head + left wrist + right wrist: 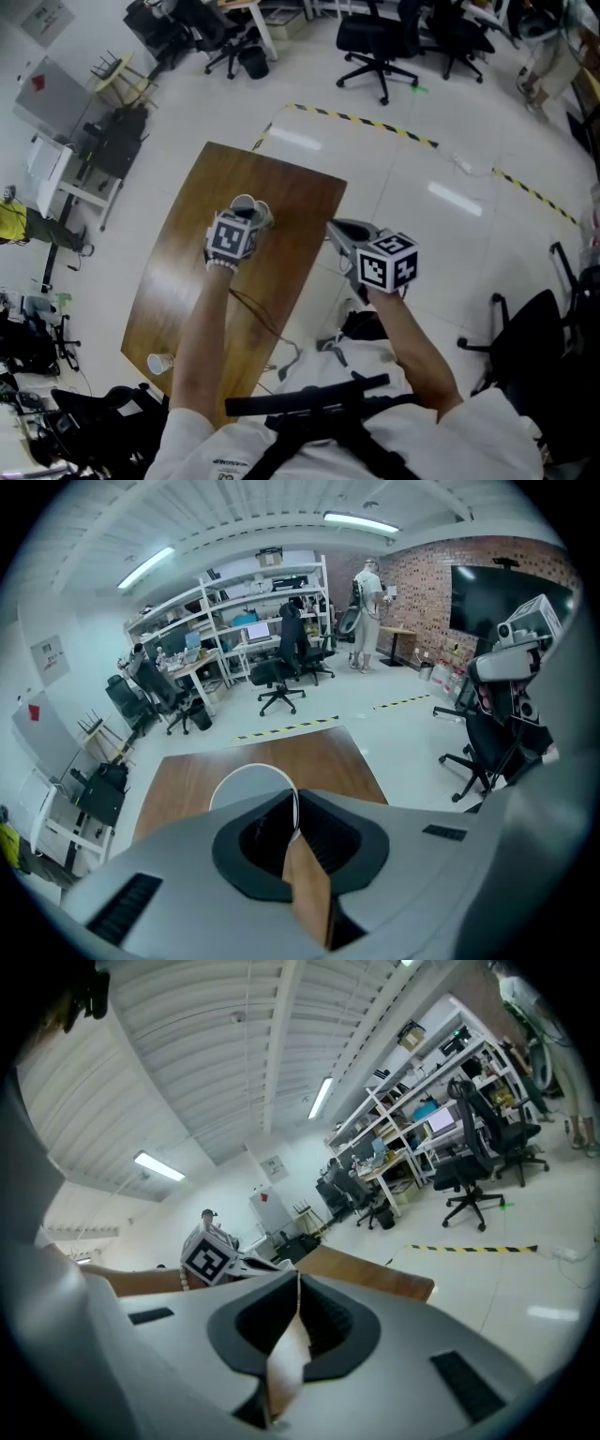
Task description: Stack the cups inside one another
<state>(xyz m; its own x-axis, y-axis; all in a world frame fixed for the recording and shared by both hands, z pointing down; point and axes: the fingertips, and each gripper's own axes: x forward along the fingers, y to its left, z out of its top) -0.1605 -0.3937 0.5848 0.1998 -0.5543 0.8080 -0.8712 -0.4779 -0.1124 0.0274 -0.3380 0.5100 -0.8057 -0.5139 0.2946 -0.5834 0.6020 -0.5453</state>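
A white paper cup (244,203) hangs over the middle of the brown wooden table (281,192). My left gripper (254,217) is shut on its rim. In the left gripper view the cup's round rim (246,782) sits just ahead of the jaws, with its edge pinched where the left gripper (298,804) closes. A second white cup (159,363) lies on its side near the table's near left corner. My right gripper (334,228) hovers off the table's right edge over the floor. In its own view the right gripper (298,1283) is shut with nothing held, and the left gripper's marker cube (208,1258) shows to its left.
Yellow-black tape (375,122) runs across the white floor beyond the table. Office chairs (377,47) stand at the back, and a black chair (534,328) is at the right. A thin cable (258,314) trails over the table's near edge. Shelves and desks (244,621) line the far wall.
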